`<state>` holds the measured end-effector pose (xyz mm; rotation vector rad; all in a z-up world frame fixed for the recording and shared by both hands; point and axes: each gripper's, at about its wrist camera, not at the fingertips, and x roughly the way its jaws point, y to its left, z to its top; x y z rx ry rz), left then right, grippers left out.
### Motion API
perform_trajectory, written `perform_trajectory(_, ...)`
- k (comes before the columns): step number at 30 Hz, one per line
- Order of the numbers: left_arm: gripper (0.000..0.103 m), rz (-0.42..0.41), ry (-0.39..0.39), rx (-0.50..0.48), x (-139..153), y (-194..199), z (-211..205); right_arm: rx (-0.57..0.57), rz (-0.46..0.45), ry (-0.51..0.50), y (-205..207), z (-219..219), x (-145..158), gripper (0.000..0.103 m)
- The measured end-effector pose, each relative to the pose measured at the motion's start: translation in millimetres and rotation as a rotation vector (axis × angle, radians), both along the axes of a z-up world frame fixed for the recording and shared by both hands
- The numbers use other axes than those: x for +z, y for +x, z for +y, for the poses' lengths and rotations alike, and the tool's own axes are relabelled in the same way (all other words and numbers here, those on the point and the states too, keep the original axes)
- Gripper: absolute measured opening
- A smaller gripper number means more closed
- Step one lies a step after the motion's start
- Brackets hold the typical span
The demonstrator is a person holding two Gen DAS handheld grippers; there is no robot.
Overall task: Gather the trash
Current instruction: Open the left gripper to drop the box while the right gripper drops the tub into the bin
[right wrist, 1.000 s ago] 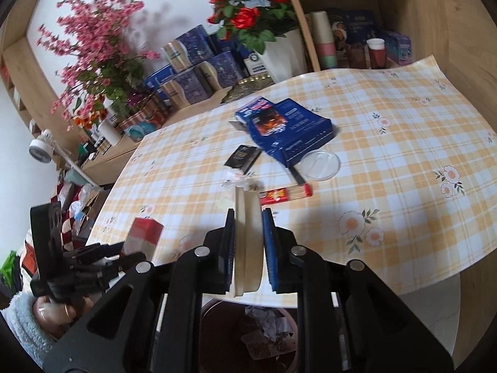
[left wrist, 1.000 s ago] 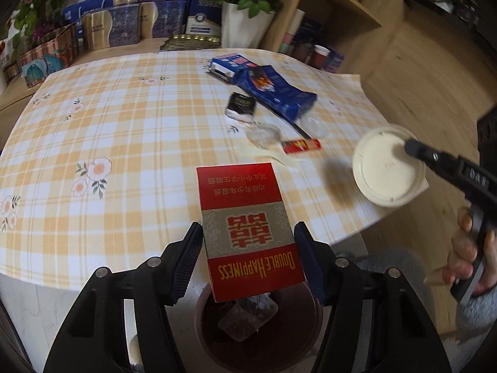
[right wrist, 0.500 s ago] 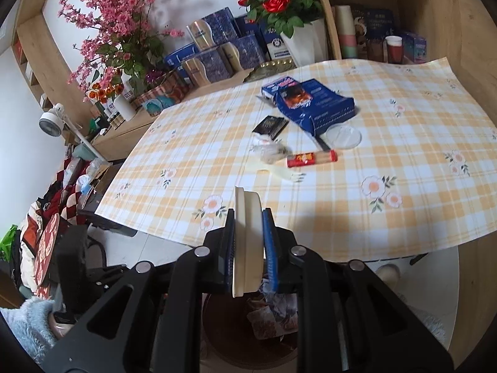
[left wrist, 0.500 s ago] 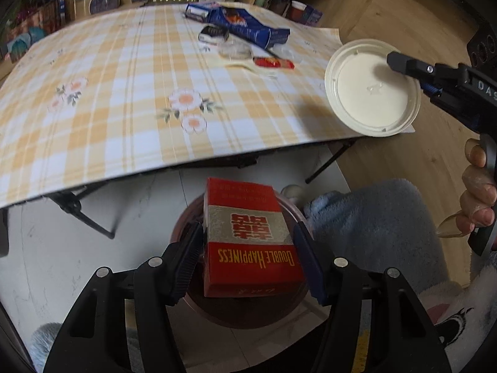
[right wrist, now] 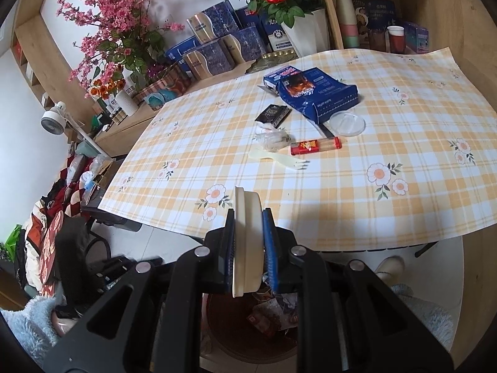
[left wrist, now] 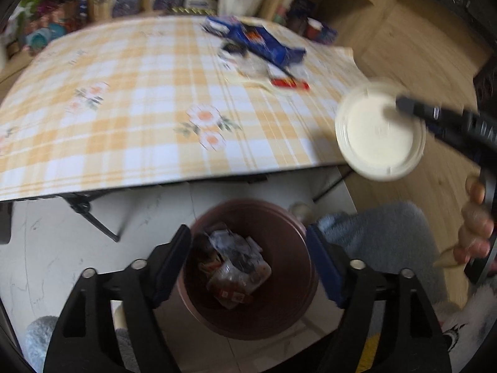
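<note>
Trash-wise we're making progress: left tongs (left wrist: 248, 264) opening wide, red cigarette pack gone into brown bin (left wrist: 289, 317) below; right tongs (right wrist: 248, 248) gripping cream round lid (right wrist: 247, 242).

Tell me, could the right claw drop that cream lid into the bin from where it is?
Probably yes: the right claw grips the lid above the bin, nothing between.

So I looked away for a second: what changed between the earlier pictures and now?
The left tongs have just opened and let go of the red cigarette box; nothing is between them now, and they hang over the brown trash bin. The right tongs stay shut on the cream lid. The litter on the table is unmoved.
</note>
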<state>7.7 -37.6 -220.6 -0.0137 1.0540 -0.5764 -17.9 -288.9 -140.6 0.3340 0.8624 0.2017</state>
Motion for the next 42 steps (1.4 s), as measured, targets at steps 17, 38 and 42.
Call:
perform_trajectory(17, 0.094, -0.097, -0.015, 0.381, 27, -20, 58, 0.111, 0.143, -0.028, -1, 48, -49, 0.020)
perform_trajectory(38, 0.094, -0.071, -0.025, 0.423, 20, -19, 69, 0.152, 0.150, -0.028, 1, 63, -55, 0.062)
perform_trajectory(42, 0.094, -0.068, -0.021, 0.422, 20, -18, 68, 0.145, 0.131, -0.042, 0, 62, -51, 0.092)
